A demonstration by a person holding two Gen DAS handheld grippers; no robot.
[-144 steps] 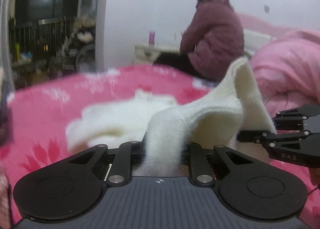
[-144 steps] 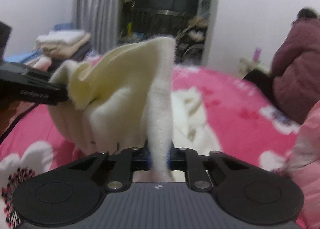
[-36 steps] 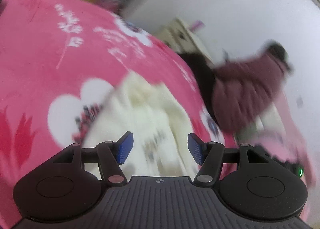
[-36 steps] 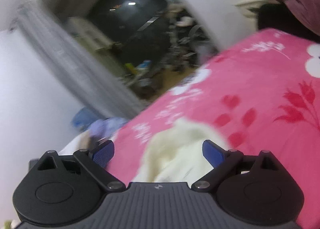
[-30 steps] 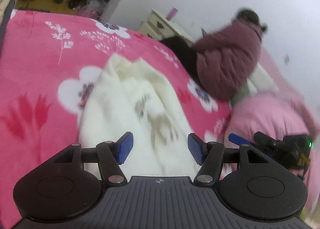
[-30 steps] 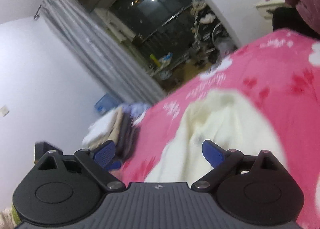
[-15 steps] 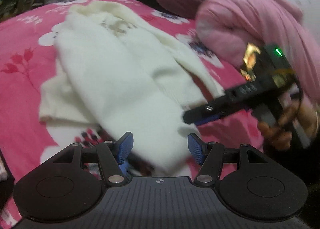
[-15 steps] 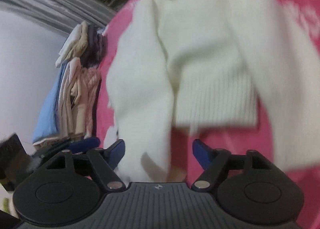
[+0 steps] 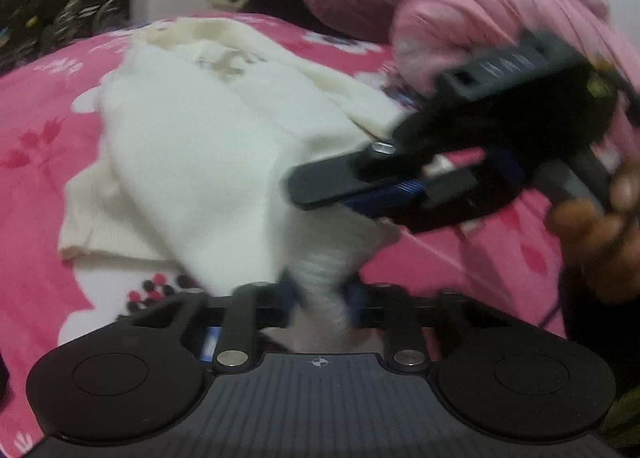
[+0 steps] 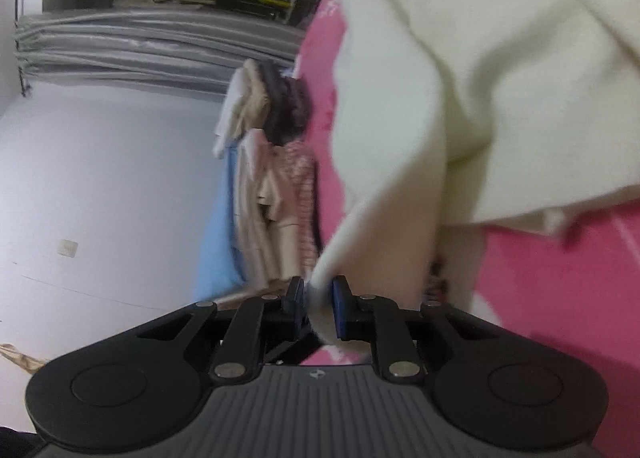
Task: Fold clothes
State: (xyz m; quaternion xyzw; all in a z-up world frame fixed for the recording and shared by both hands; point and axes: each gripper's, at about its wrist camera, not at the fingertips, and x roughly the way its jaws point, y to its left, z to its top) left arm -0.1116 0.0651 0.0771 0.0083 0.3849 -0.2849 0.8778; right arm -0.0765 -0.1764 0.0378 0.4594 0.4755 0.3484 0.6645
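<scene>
— Left wrist view: what is lying on the left there?

— The pink flowered bedspread [image 9: 36, 194], and the cream knitted sweater [image 9: 192, 146] is spreading across it. Nearer us, the left gripper [image 9: 318, 298] is closing its jaws on the sweater's ribbed hem, cloth bunching between the blue pads.

— And further right?

— The right gripper [image 9: 320, 188], black, is reaching in over the sweater, a hand [image 9: 600, 234] holding it, with a pink quilt [image 9: 500, 10] behind.

— From the right wrist?

— A stack of folded clothes [image 10: 268, 178] is sitting left, then the right gripper [image 10: 318, 306] is closing on a sweater [image 10: 460, 78] edge, fabric pinched between its narrowing pads.
</scene>
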